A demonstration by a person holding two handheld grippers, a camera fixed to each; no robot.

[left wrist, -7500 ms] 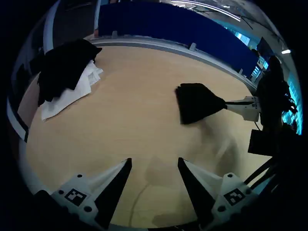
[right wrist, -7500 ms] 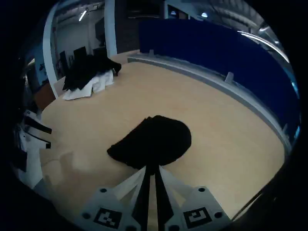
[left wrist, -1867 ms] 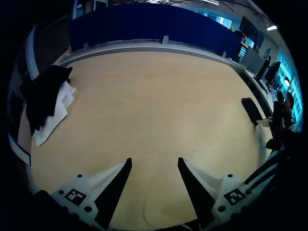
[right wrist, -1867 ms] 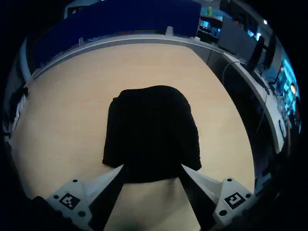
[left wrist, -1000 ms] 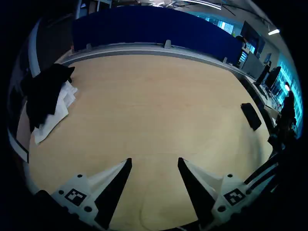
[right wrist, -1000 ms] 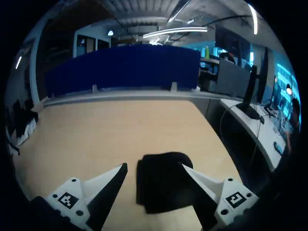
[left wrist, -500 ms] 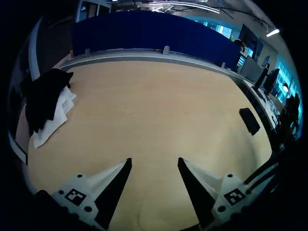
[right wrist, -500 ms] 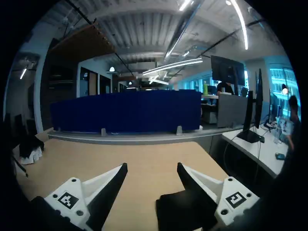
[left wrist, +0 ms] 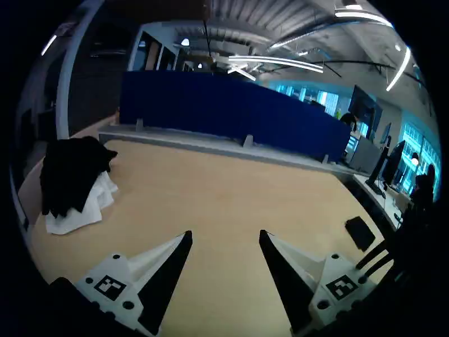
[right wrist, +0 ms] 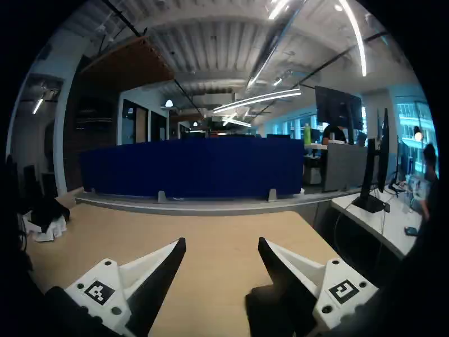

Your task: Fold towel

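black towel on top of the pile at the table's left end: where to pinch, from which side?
Pinch the black towel at the loose corner pointing toward the middle of the table, likely with the open left gripper. Come in low across the table: it drapes over the white towels, so a grab at its middle might catch those too.

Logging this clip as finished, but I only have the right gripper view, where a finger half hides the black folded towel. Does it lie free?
Observer: Yes. In the left gripper view the black folded towel lies flat near the edge of the light wooden table, no gripper on it.
Operator: And the left gripper?
Observer: The left gripper is open, with nothing between its fingers.
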